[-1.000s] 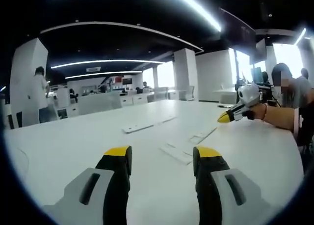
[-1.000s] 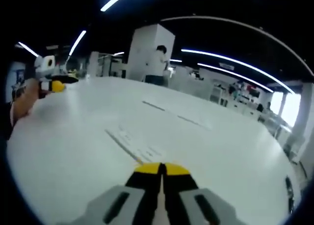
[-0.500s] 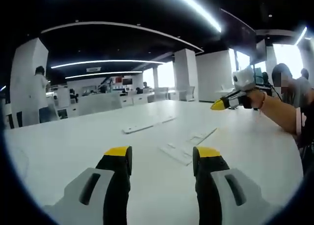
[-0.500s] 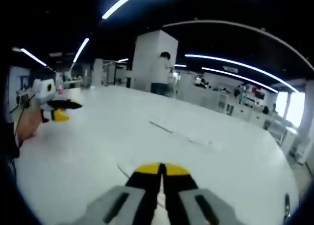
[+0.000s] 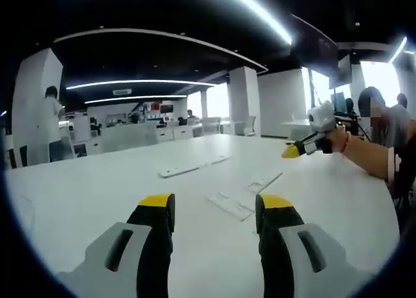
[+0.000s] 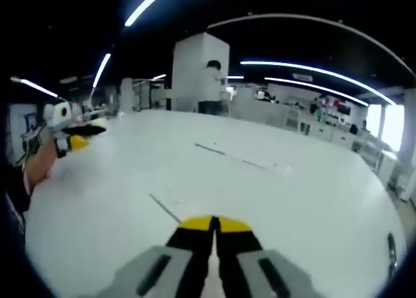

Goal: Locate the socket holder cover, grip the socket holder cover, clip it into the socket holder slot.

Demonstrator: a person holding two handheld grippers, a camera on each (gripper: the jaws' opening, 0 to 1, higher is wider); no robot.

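Two flat white plastic pieces lie on the white table (image 5: pixel 97 194), a short one (image 5: pixel 231 205) just ahead of my left gripper (image 5: pixel 214 203) and a second (image 5: pixel 263 182) beyond it. A long white strip (image 5: pixel 195 166) lies farther back. I cannot tell which piece is the cover. My left gripper hangs open and empty above the table. My right gripper (image 5: pixel 290 151) floats at the right in a person's hand, with nothing in it. In the right gripper view, my right gripper (image 6: pixel 213 225) is shut, a thin strip (image 6: pixel 166 208) lies ahead, and the left gripper (image 6: pixel 84 136) is at far left.
A person (image 5: pixel 383 119) is seated at the right of the table. Another person (image 5: pixel 51 122) stands by a white pillar (image 6: pixel 198 73) past the far edge. Desks and chairs fill the office behind. A far strip (image 6: pixel 209 148) lies mid-table.
The right gripper rose over the table half a second ago and has come back down a little. Its camera view has swung with it. The left gripper and the white pieces have stayed put.
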